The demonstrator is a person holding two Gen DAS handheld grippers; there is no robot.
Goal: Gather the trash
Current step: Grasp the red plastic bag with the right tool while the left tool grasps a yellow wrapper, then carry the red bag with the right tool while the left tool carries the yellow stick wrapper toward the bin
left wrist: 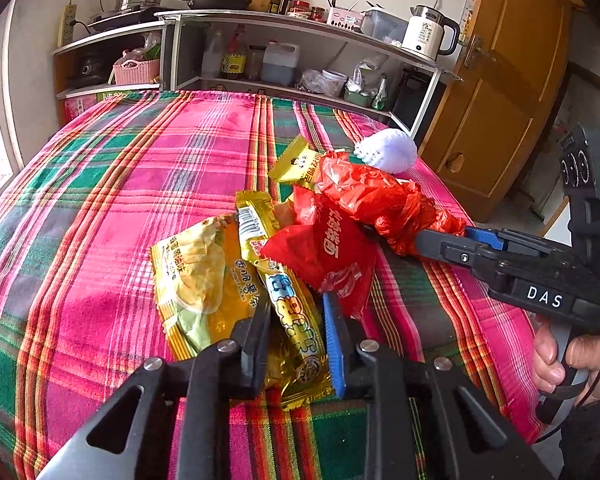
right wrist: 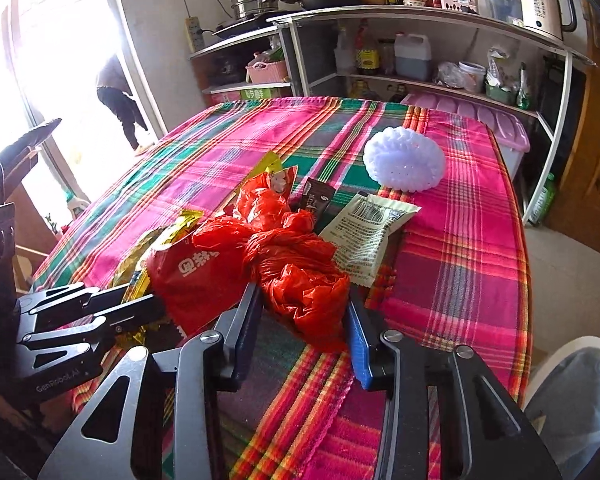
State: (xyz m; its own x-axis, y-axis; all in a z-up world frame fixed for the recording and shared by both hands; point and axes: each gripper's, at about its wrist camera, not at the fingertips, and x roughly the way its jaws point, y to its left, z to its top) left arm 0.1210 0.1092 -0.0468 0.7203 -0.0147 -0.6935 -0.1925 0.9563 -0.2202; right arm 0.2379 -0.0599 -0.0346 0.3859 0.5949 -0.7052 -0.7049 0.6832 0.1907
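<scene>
A heap of trash lies on the plaid tablecloth [left wrist: 112, 200]. My left gripper [left wrist: 296, 328] is shut on a long gold snack wrapper [left wrist: 288, 300], beside a yellow chip bag [left wrist: 196, 276] and a red snack packet [left wrist: 332, 252]. My right gripper [right wrist: 304, 308] is shut on a crumpled red plastic bag [right wrist: 300, 276]; in the left wrist view it [left wrist: 424, 242] comes in from the right, its tips buried in that bag [left wrist: 376, 196]. A white printed packet [right wrist: 372, 228], a brown sachet [right wrist: 316, 200] and a white foam net ball [right wrist: 404, 160] lie behind.
A shelf unit [left wrist: 300, 28] with pots, bottles and a kettle [left wrist: 428, 36] stands behind the table. A wooden door [left wrist: 500, 92] is at the right. A pink-lidded box [right wrist: 496, 124] sits past the far edge. A white-rimmed round container [right wrist: 572, 384] stands on the floor at the right.
</scene>
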